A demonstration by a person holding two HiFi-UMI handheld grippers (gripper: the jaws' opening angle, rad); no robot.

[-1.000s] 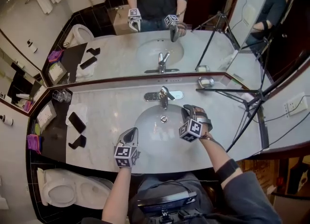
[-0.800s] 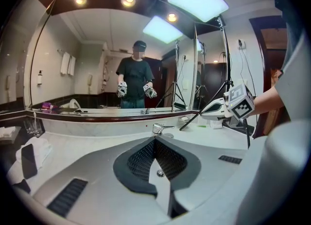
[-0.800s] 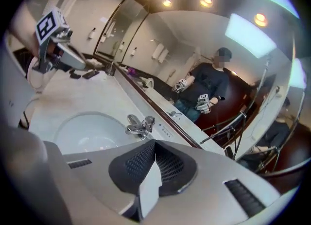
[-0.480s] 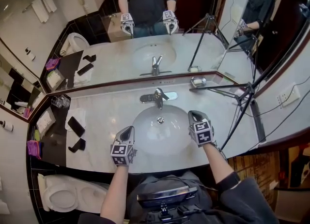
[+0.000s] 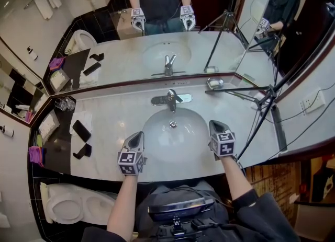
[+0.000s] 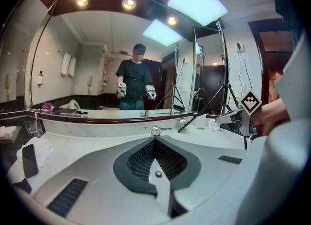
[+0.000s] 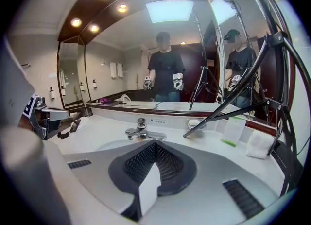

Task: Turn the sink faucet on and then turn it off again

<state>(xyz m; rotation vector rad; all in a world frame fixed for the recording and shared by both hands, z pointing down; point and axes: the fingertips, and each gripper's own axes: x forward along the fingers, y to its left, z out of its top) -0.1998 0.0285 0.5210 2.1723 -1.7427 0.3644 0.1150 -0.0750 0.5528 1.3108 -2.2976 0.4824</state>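
The chrome faucet (image 5: 170, 99) stands behind the white sink bowl (image 5: 157, 136), its lever pointing right and forward; I see no water running. My left gripper (image 5: 137, 138) hovers shut at the bowl's front left rim, nothing between its jaws. My right gripper (image 5: 215, 126) is shut and empty at the bowl's front right rim, well clear of the faucet. In the left gripper view the faucet (image 6: 156, 130) lies straight beyond the closed left gripper (image 6: 154, 144). In the right gripper view the faucet (image 7: 138, 130) sits slightly left of the closed right gripper (image 7: 155, 146).
A black tripod (image 5: 246, 92) crosses the counter's right side, with a soap dish (image 5: 214, 83) by the mirror. Two black phones (image 5: 81, 130) lie on a towel at the left, glasses (image 5: 65, 104) behind them. A toilet (image 5: 68, 204) stands lower left.
My right gripper has drawn back from over the bowl near the faucet to the front right rim and rolled upright. The left gripper has stayed put.
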